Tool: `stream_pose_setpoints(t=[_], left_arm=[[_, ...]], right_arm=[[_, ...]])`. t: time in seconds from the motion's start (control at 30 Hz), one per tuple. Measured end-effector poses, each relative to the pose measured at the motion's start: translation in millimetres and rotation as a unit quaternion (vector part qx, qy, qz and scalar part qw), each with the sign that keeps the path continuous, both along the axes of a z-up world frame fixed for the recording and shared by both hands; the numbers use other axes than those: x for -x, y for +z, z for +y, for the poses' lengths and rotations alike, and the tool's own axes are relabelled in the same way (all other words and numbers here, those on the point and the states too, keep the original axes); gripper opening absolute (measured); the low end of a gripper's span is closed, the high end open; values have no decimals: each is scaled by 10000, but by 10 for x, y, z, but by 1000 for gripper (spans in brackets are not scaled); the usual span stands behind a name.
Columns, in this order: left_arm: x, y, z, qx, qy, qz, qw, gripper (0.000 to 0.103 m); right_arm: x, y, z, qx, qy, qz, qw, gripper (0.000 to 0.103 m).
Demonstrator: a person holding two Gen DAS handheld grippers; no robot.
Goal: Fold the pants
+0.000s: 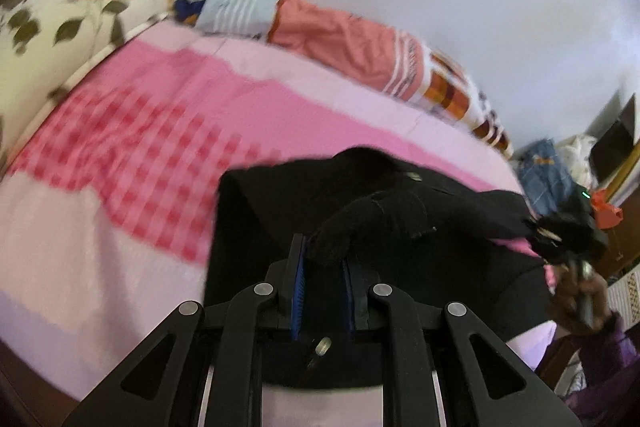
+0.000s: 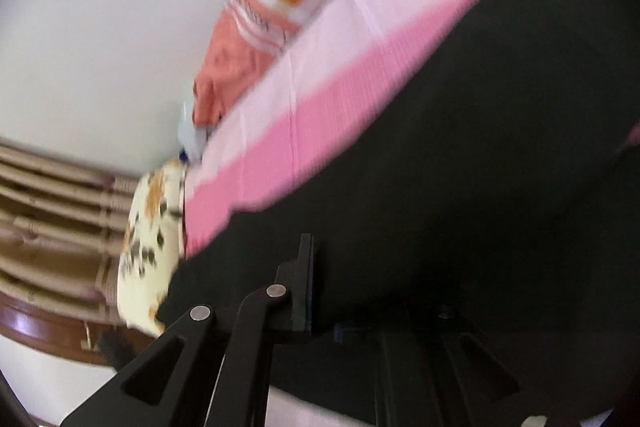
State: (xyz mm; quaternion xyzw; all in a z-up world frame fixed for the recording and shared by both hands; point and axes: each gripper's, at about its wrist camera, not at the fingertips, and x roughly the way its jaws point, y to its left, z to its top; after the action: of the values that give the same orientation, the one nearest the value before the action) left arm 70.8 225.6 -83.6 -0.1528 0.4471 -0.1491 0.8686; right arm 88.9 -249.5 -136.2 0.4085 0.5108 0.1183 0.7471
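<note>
Black pants (image 1: 280, 211) lie on the pink bed sheet (image 1: 140, 131). My left gripper (image 1: 324, 259) is shut on a raised fold of them, pinched between its blue pads (image 1: 298, 287). From that fold the cloth stretches right to my right gripper (image 1: 560, 239), held by a hand (image 1: 580, 291) in a purple sleeve and shut on another part of the pants. In the blurred right wrist view the pants (image 2: 480, 147) fill the right side and drape over my right gripper (image 2: 324, 267). Only its left finger (image 2: 304, 279) shows; the other is hidden under cloth.
A floral pillow (image 1: 52, 27) lies at the bed's left end. Folded salmon and checked blankets (image 1: 352, 39) and a pale blue striped cloth (image 1: 236, 7) line the wall side. A pile of clothes (image 1: 544, 171) sits off the bed's right end. A wooden headboard (image 2: 48, 335) shows.
</note>
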Motion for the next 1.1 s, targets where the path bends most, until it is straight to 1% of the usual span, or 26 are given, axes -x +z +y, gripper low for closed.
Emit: stream_pose_setpoints(t=[0.1, 0.2, 0.27, 0.33, 0.47, 0.57, 0.63, 0.7, 0.73, 0.77, 0.8, 0.83, 0.9, 0.93, 1.0, 1.03, 1.1], left_arm=[[164, -163, 57, -100, 68, 254, 9996, 17], [278, -317, 78, -327, 118, 370, 9987, 17], [319, -442, 105, -399, 154, 480, 9979, 18], [344, -532, 114, -424, 200, 564, 9973, 18], [399, -566, 48, -680, 224, 527, 9960, 18], [437, -612, 41, -833, 285, 632, 9941, 20], [463, -596, 62, -890, 389, 672, 9930, 20], [474, -551, 83, -1083, 547, 735, 9899, 28], [500, -505, 94, -1241, 670, 760, 9871, 40], [526, -461, 101, -1344, 774, 733, 9852, 48], [568, -388, 108, -1407, 863, 632, 9843, 51], [624, -268, 93, -1443, 931, 447, 9841, 52], [659, -121, 28, -1488, 909, 240, 9844, 54], [665, -35, -51, -1513, 839, 110, 9849, 55], [629, 49, -198, -1467, 696, -27, 9867, 66], [592, 63, -289, -1305, 575, -67, 9897, 76], [507, 35, -446, -1091, 423, -139, 9930, 77]], right_arm=[[320, -278, 81, -170, 20, 391, 9991, 8], [481, -547, 151, -310, 54, 737, 9968, 8], [536, -659, 141, -502, 13, 851, 9951, 8], [589, -661, 163, -464, 70, 826, 9955, 8], [625, -699, 207, -443, 205, 838, 9953, 8], [649, -771, 178, -712, 131, 901, 9933, 7], [674, -799, 161, -929, 93, 881, 9917, 10], [702, -848, 89, -1361, -40, 836, 9872, 11], [708, -848, 46, -1418, -126, 783, 9867, 14], [714, -820, -23, -1423, -240, 677, 9872, 16], [733, -772, -144, -1368, -401, 511, 9885, 24], [740, -731, -231, -1313, -514, 402, 9892, 33], [769, -644, -498, -1201, -811, 122, 9894, 44], [774, -613, -611, -1154, -938, 28, 9889, 45], [775, -601, -909, -1105, -1257, -152, 9858, 46], [771, -628, -1049, -1195, -1392, -225, 9828, 46], [767, -714, -1326, -1576, -1701, -393, 9719, 46]])
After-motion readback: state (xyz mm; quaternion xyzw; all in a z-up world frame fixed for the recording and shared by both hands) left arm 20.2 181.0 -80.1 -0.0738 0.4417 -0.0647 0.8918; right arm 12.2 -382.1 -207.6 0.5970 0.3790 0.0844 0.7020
